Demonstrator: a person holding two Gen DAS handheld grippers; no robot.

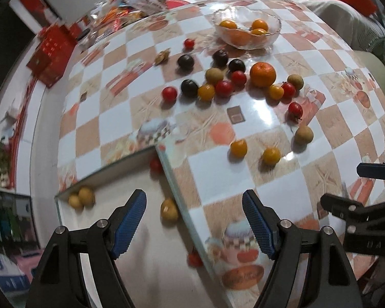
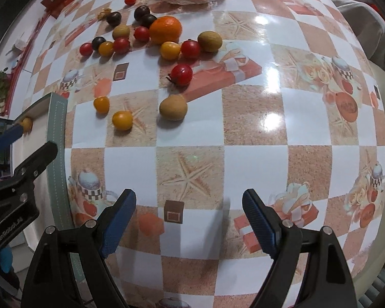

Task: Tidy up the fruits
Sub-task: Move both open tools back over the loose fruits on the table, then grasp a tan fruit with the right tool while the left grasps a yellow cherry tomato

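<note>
Your left tongs (image 1: 193, 220) sit at the bottom of the left wrist frame, jaws spread wide, nothing between the blue pads (image 1: 129, 224). They hang over the edge of a glass tray (image 1: 177, 200) at lower left. Inside the tray: two tan longans (image 1: 80, 197) in the far left corner, one more longan (image 1: 169, 209) near centre, a red tomato (image 1: 155, 165) at the top edge and another (image 1: 194, 258) low by the glass wall.

Your right tongs (image 2: 188, 220) at the bottom of the right wrist frame are also released, empty, hovering over bare checkered table (image 2: 256, 118). Your left tongs show at the left edge of that frame.

Loose fruit lies on the table toward the upper centre of both views: a big orange (image 2: 166, 29), dark plums (image 2: 142, 12), red cherry tomatoes (image 2: 182, 74), yellow tomatoes (image 2: 122, 120) and tan longans (image 2: 173, 107). The nearest ones, two yellow tomatoes and a longan, sit mid-left in the right view, apart from the main cluster.

A glass bowl (image 1: 276, 32) at the top centre of the left view holds several orange-yellow fruits (image 1: 228, 24). Red boxes (image 1: 48, 56) sit at upper left.
</note>
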